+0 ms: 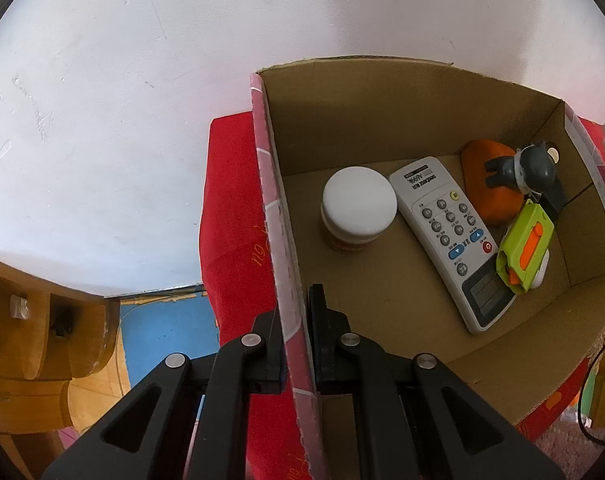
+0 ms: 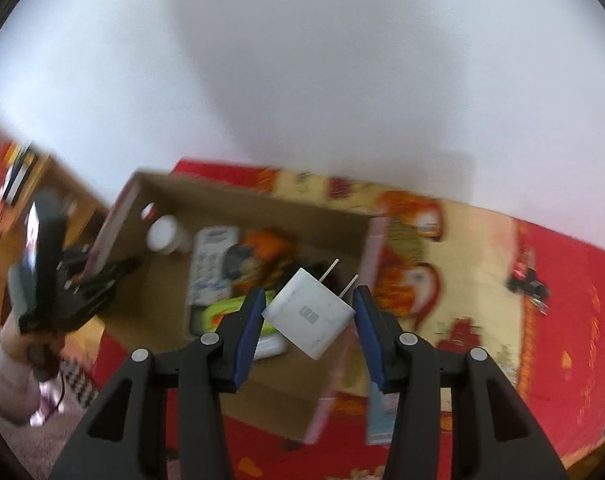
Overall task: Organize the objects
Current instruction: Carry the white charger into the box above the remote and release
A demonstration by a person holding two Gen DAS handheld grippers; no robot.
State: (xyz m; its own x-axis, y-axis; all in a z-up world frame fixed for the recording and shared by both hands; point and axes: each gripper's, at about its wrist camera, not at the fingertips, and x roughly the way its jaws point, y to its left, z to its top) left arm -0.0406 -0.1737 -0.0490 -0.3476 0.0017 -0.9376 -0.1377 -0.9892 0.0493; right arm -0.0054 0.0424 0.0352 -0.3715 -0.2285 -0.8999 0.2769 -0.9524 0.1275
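My left gripper is shut on the left wall of the cardboard box, one finger inside and one outside. Inside the box lie a white-lidded jar, a white remote, an orange object with a grey figurine on it, and a green and orange toy. My right gripper is shut on a white plug charger, its prongs pointing up and away, held above the box. The left gripper also shows in the right wrist view.
The box stands on a red patterned cloth beside a white wall. A wooden chair and a blue floor mat are at lower left. A small dark object lies on the cloth to the right.
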